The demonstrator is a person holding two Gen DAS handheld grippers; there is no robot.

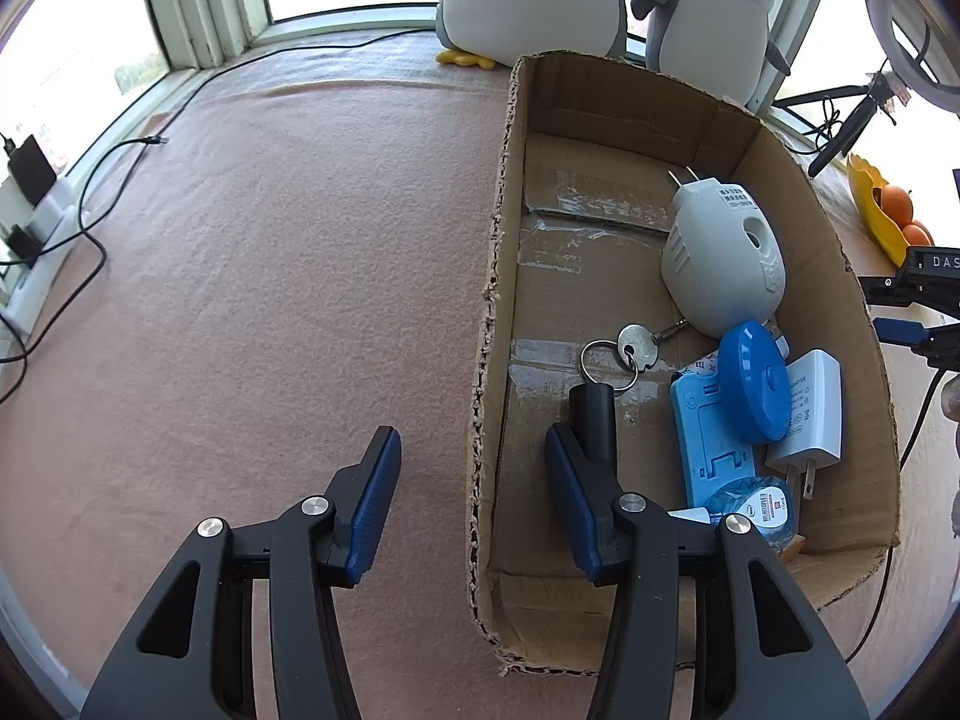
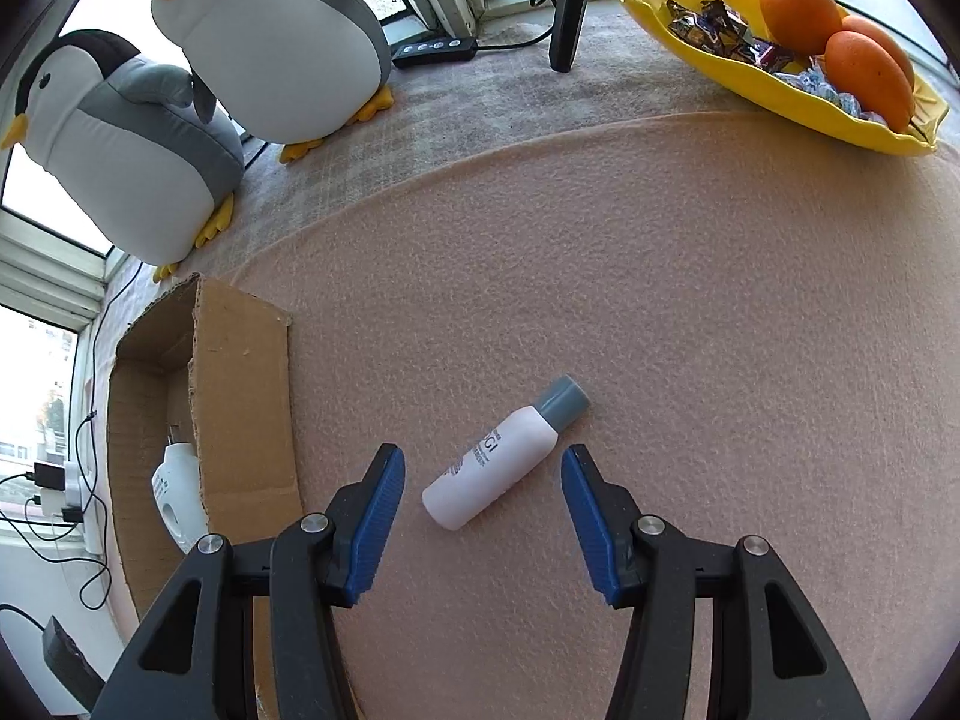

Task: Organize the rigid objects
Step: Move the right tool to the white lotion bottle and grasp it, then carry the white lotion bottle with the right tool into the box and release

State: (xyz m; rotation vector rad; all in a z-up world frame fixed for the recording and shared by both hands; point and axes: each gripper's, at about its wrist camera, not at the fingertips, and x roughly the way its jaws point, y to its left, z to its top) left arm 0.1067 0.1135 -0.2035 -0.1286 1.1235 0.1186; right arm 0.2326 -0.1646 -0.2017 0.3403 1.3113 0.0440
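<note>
The right hand-held gripper hangs low over the pink felt-covered table with its blue pads spread wide, and the white bottle with the grey cap lies on its side between them, touched by neither pad. The bottle lies diagonally, cap pointing up and to the right, so the pads face its body at a slant; a small twist of the wrist would probably square them across the round sides before they close, since a smooth cylinder gripped on a slant tends to roll or squirt out. It appears to be the last loose item on the felt in these views, which is likely why this hand is lined up on it.

The left hand-held gripper is also spread and holds nothing. It straddles the near-left wall of the cardboard box, one pad outside over the felt and the other inside. Just beyond the inner pad a black fob with a ring and key lies on the box floor, which suggests a drop-off. Against the right wall of the box sit a white plug-in device, a round blue case, a light blue holder and a white charger, crowded together and leaving the left half of the floor bare, with room for the bottle there.

The two penguin plush toys and the yellow fruit dish stand well apart from the work.
</note>
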